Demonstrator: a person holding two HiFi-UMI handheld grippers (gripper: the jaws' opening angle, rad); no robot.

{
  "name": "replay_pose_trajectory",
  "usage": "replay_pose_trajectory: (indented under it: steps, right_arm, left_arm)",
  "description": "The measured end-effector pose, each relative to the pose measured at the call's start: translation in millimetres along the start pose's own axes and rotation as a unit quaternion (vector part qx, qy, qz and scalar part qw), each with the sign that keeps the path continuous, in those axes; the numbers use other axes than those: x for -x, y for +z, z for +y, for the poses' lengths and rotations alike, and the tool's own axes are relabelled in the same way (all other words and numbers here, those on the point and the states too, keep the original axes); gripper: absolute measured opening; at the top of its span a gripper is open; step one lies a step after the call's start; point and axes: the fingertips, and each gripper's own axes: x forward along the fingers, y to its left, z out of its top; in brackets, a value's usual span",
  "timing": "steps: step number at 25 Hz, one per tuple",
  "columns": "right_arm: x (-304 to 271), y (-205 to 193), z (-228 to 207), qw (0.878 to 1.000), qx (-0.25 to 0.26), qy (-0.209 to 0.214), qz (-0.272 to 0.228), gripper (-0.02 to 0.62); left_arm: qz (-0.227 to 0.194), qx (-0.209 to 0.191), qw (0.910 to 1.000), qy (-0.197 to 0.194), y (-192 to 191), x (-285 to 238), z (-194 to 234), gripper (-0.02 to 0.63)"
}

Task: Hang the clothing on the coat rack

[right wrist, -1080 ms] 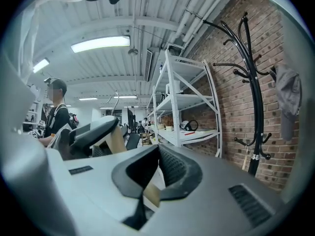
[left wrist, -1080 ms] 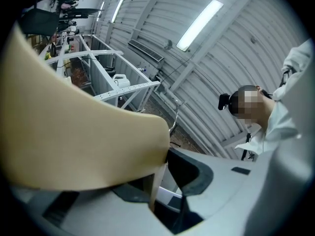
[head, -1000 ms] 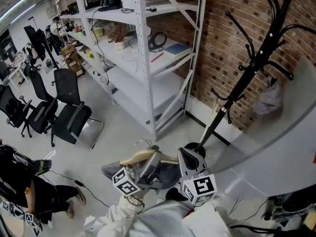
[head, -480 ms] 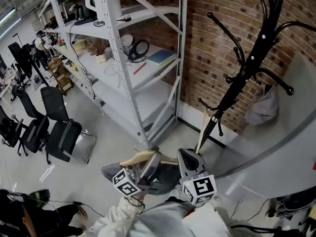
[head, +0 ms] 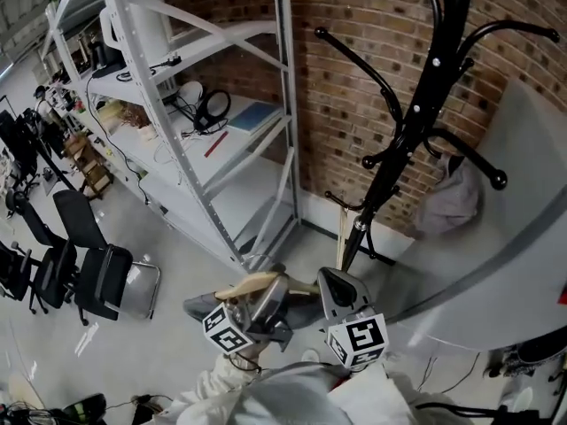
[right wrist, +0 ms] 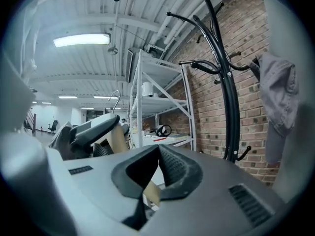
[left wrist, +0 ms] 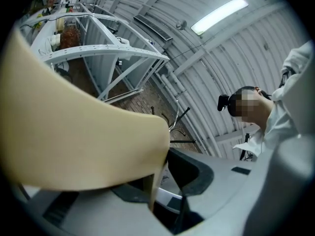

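**Hanger and grey clothing held low, apart from the coat rack**

Head view: both tongs sit at the bottom centre, side by side, above the person's pale sleeves. The left tongs grip the pale wooden hanger near its middle. The right tongs are just beside them at the hanger's other arm. The grey clothing drapes from the hanger and hangs below and between the 2 tongs. The black coat rack stands upright ahead and to the right, against the brick wall, well apart from the hanger. A second grey garment hangs from 1 of its lower hooks. White metal shelving runs along the left, with black office chairs on the floor beyond it.

Left gripper view: the wooden hanger fills most of the frame. The jaws are closed against it, the dark pad of 1 jaw pressing its edge. The person, in a white top, is at the right.

Right gripper view: the jaws are pinched shut on a thin pale strip of the hanger. The left tongs show to the left with the wood in their grip. The coat rack rises at the right before the brick wall, the grey garment hanging beside it.
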Motion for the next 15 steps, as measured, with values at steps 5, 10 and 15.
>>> replay_pose_trajectory:
  steps: [5,10,15]
  right_arm:
    - [3.6,-0.1,-31.5,0.999,-0.003,-0.032,-0.005,0.025]
    - [10.9,-1.5,-49.9,0.998,-0.005,-0.066,-0.004,0.025]
    - [17.2,-2.8,-63.9,0.994,-0.005,-0.107,0.001,0.025]
  left_arm:
    - [0.019,0.017,0.9994,-0.022,-17.0,-27.1,9.0,0.112]
    - [0.036,0.041,0.9977,-0.041,-30.1,-42.9,13.8,0.112]
    - [0.059,0.066,0.9938,-0.067,-40.8,-56.9,18.4,0.112]
